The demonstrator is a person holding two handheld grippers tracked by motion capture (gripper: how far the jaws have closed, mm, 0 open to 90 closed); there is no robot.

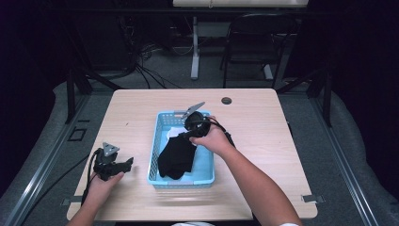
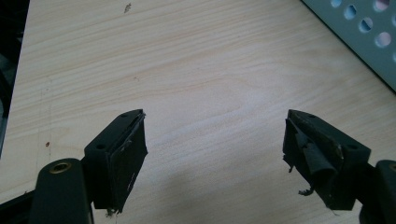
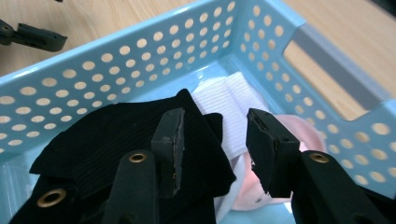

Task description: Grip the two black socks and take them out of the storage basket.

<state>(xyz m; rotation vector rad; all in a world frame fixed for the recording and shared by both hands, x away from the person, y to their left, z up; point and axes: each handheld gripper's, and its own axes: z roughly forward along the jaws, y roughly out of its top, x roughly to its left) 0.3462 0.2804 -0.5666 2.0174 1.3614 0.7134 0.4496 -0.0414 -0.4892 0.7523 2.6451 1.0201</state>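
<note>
A light blue perforated basket stands in the middle of the wooden table. A black cloth lies in it over a white ribbed cloth and a pink one. My right gripper hovers over the basket's far half. In the right gripper view it is open just above the black cloth, gripping nothing. My left gripper rests on the table left of the basket, open over bare wood. The basket's wall shows at the upper right of the left gripper view.
A round cable hole sits near the table's far edge. Beyond the table stand a dark chair and a white table leg among floor cables. In the right gripper view the left gripper's jaw lies outside the basket wall.
</note>
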